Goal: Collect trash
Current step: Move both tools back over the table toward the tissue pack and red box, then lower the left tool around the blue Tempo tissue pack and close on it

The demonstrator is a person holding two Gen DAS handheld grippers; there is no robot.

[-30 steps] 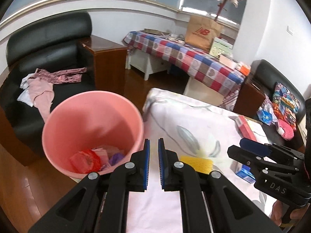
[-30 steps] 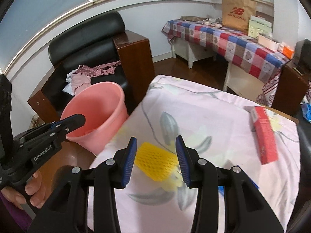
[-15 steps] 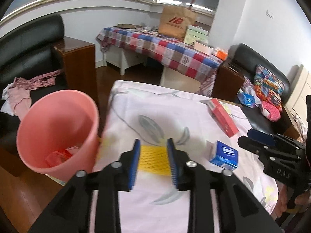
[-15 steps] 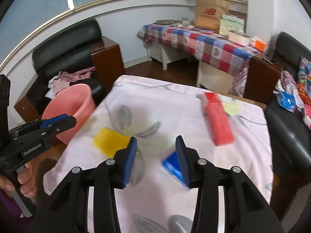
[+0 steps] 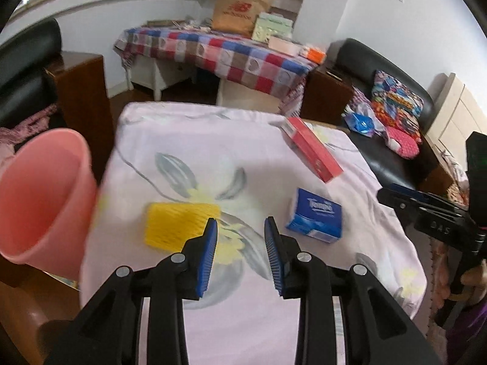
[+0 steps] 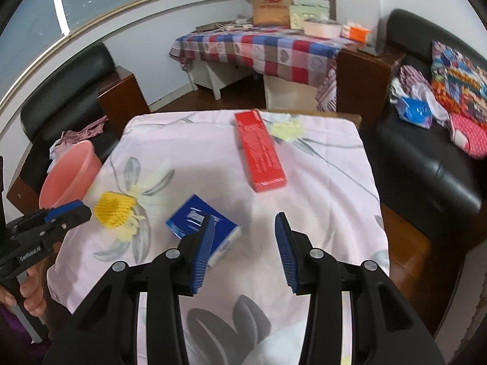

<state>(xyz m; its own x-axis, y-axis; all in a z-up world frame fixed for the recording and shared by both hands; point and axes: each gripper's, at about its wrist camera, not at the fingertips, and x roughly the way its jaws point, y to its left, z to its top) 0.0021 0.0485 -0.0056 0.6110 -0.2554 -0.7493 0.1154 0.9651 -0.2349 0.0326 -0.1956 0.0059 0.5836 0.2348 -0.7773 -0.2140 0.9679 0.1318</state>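
Note:
A yellow foam net (image 5: 181, 225) lies on the pink flowered tablecloth (image 5: 213, 140), just left of my left gripper (image 5: 240, 223). Its jaws are opening and nothing is between them. A blue tissue pack (image 5: 315, 217) lies to its right, and a long red box (image 5: 310, 149) lies farther back. The pink bucket (image 5: 39, 200) stands off the table's left edge. In the right wrist view my right gripper (image 6: 245, 217) is open and empty above the cloth. The blue tissue pack (image 6: 197, 217) is partly behind its left finger, and the red box (image 6: 260, 152) lies ahead.
A black sofa (image 6: 426, 158) with bright cushions runs along the right of the table. Behind it stands a table with a checked cloth (image 5: 231, 51), boxes and a paper bag. At the left are a wooden cabinet (image 5: 82, 91) and a black armchair.
Both views have swung right, from the bucket across the table toward the blue pack and red box. The left jaws have gone from nearly shut to open. The right jaws keep their gap.

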